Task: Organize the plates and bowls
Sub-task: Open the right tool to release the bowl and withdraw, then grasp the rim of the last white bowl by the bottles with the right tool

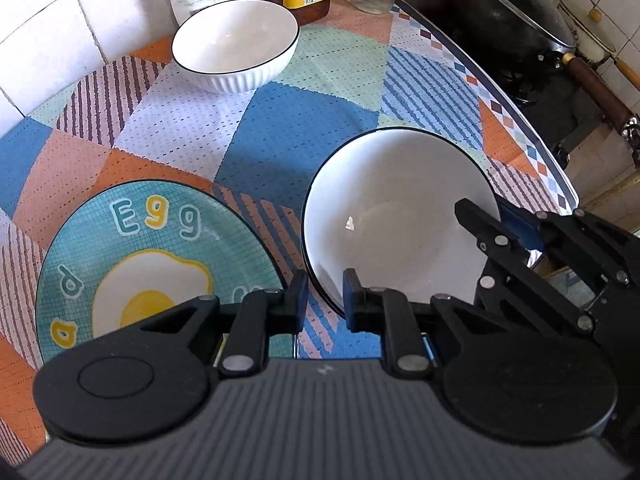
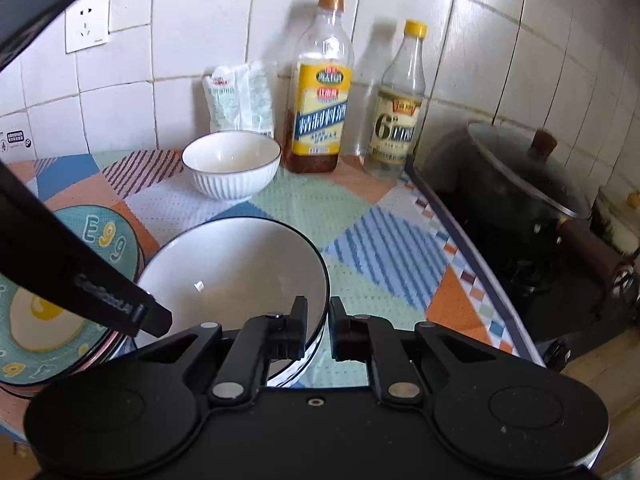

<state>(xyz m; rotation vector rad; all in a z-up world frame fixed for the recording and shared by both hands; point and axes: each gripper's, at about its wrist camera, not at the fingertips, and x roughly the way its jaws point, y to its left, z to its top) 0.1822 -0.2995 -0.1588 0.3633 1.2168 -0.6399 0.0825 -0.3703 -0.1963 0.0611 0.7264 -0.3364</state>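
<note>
Both grippers are on the near white bowl (image 1: 396, 216), which sits tilted on the patterned bench (image 1: 248, 128) just beside the egg plate (image 1: 132, 256); whether its base is fully off the bench cannot be told. The left gripper (image 1: 325, 300) has its fingers pinching the bowl's near-left rim, one inside and one outside; the right gripper (image 2: 318, 326) has its fingers closed tight on the opposite rim in the same manner. A second, ribbed bowl (image 1: 236, 48) stands upright well apart at the back of the bench, near the salt bag (image 2: 240, 98) and the two bottles (image 2: 320, 92); the covered wok (image 1: 492, 12) sits on the stove beyond the bench edge.

Judgement: the step in hand appears to be carrying the near white bowl, most likely toward the ribbed bowl for nesting; the task looks to be at an early stage. To do it well: keep both rim grips even so the bowl does not twist or slip; lift clear of the egg plate before travelling; level the bowl before lowering; centre it over the ribbed bowl and release only once seated; keep clear of the bottles, which could topple.
</note>
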